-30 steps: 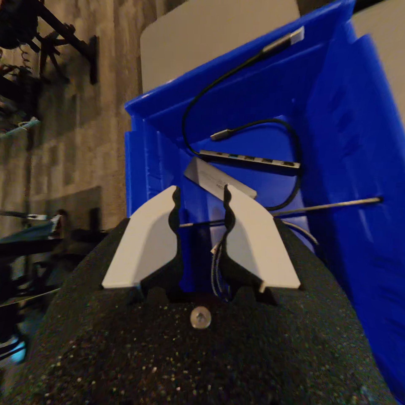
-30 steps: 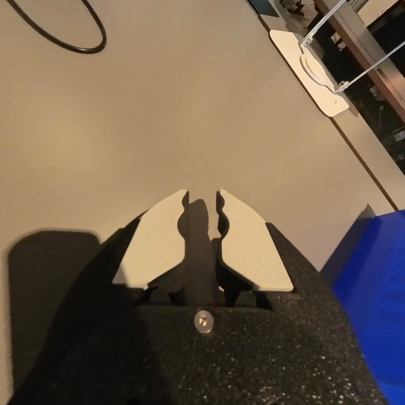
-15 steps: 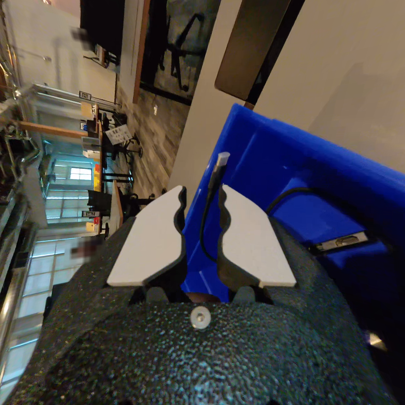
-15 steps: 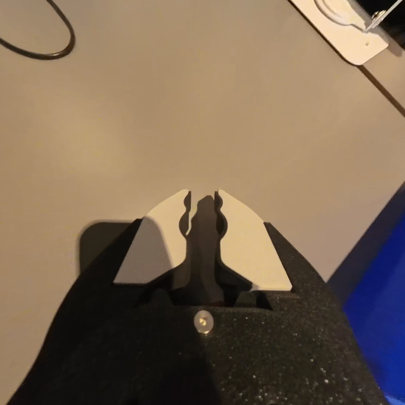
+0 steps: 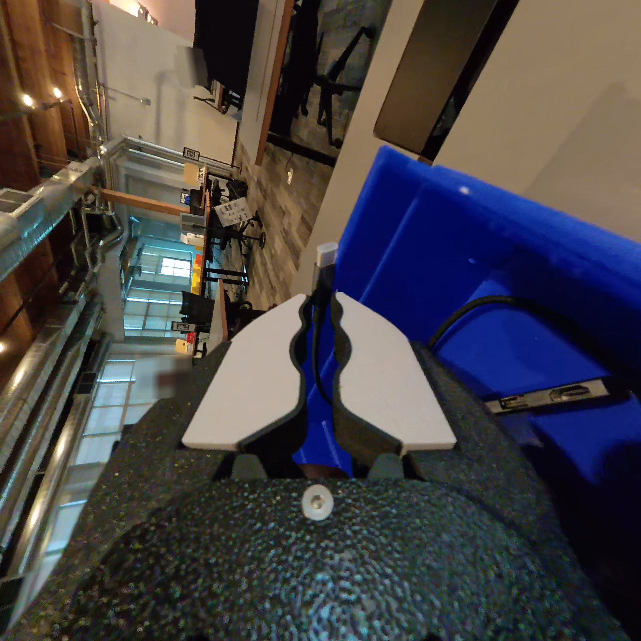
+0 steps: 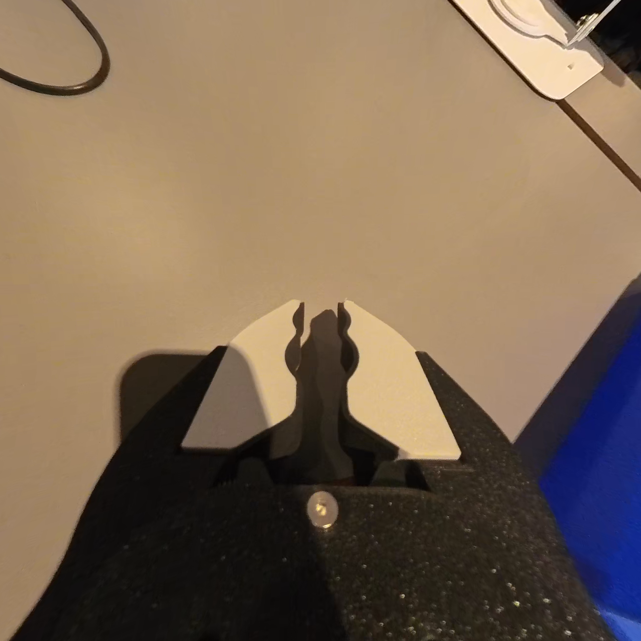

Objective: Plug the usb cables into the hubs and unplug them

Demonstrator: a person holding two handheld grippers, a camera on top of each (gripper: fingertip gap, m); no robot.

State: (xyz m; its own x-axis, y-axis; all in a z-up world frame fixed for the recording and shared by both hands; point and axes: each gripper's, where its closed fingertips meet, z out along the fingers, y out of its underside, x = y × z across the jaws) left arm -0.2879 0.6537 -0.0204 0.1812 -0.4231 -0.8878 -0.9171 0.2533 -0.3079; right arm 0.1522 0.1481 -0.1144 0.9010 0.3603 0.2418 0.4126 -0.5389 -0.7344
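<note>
A: Which step is this?

B: I judge it the fetching step. The left gripper [image 5: 317, 305] has the usb cable [image 5: 316, 341] by the neck of its plug, its jaws pinching the black sleeve just behind the silver plug tip [image 5: 326, 253], which sticks out past them. The cord drops back between the jaws toward the blue bin [image 5: 485, 242]. Nothing is plugged in yet.

A: And the hub?

B: A grey hub [image 5: 551, 397] lies inside the bin, to the right of the left gripper, ports facing the camera, with its own black lead [image 5: 485, 305] arching above it. It is apart from the held plug.

A: What does the next move call for?

B: Probably bringing the cable out over the bench [image 6: 312, 173] and getting a hub held steady, then lining the plug's flat face square with a port. The grip sits close to the tip, which should help push straight.

A: How are the hands posed?

B: The left wrist view is rolled far over, so the room looks turned on its side; that gripper points along the bin's outer wall. The right gripper [image 6: 321, 305] hangs low over bare bench, pointing down at it, jaws slightly apart and holding nothing, its shadow right beneath. The bin's edge [image 6: 589, 416] is at its right, a loose black cable loop [image 6: 86, 79] far to its left.
</note>
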